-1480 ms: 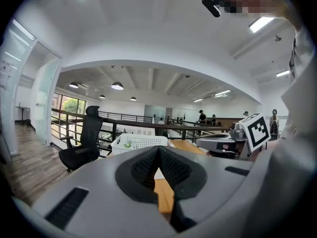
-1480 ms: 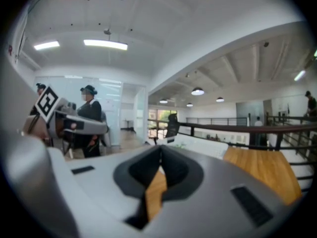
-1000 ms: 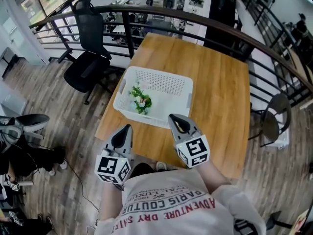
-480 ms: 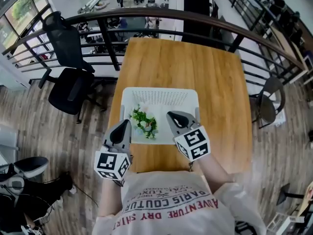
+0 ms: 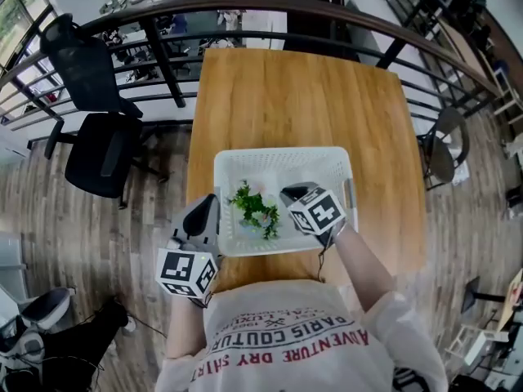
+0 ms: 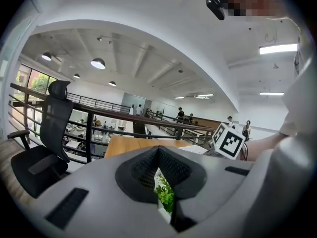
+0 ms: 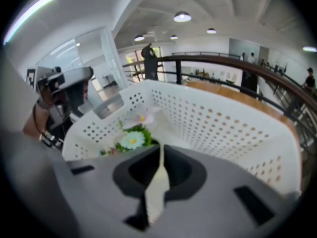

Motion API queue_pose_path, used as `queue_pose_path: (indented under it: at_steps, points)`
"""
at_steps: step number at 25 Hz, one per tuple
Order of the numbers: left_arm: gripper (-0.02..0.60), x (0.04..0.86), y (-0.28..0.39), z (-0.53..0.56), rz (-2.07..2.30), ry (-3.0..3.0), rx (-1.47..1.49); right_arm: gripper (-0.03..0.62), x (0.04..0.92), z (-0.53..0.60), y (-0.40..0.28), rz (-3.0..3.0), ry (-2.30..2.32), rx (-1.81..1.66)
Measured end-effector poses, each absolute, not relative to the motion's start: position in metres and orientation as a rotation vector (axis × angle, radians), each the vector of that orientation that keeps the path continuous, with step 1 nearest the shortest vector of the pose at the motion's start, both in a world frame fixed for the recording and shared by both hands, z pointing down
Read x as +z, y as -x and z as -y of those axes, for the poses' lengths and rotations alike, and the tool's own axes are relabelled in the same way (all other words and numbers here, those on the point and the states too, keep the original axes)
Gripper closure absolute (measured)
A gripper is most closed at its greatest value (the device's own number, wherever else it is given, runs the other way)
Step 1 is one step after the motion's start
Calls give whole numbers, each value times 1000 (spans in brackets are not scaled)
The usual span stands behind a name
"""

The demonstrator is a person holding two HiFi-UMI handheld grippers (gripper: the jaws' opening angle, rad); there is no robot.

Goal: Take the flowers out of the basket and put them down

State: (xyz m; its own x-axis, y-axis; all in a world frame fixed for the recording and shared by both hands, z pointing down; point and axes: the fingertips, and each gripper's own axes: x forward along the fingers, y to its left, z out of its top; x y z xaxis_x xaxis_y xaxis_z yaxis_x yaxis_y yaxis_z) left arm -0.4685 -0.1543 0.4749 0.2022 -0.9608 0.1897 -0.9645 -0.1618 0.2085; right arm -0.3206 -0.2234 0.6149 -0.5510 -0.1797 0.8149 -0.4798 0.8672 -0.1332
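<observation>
A white perforated basket [image 5: 333, 163] stands at the near end of the wooden table [image 5: 302, 96]. In its left half lies a small bunch of flowers [image 5: 255, 207], green leaves with pale blossoms. My right gripper [image 5: 296, 194] reaches over the basket's near rim, shut and holding nothing, its tips just right of the flowers. In the right gripper view the flowers [image 7: 132, 136] lie just ahead of the shut right gripper [image 7: 161, 147], against the basket wall [image 7: 223, 128]. My left gripper [image 5: 209, 209] hangs outside the basket's near left corner, shut and holding nothing. Green leaves [image 6: 165, 195] show through the slit below the left gripper [image 6: 158, 150].
A dark railing [image 5: 245, 8] runs round the table's far end and sides. A black office chair [image 5: 90, 141] stands on the wooden floor at the left, and a round stool [image 5: 445, 149] at the right. The table's far half is bare wood.
The right gripper has moved forward from before the basket to over its near rim, next to the flowers. The left gripper has come up beside the basket's left corner.
</observation>
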Motion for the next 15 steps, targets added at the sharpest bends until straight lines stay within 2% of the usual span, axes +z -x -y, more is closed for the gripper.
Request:
queue_pose_path:
  at_steps: [3,5,6,15]
  points:
    - [555,480,471,160,1793,-2204,6,554,646,228,317,2053,-468,513]
    - [555,487,473,162,1772,-2205,3,477,659,228,321,2010,-460,526]
    - [555,490,475,162,1764,-2203,3,464,665,227,323,1993,-455,530]
    - [555,505,499,164,1773,-2172,11,482,711,228,336,1873,-438,561]
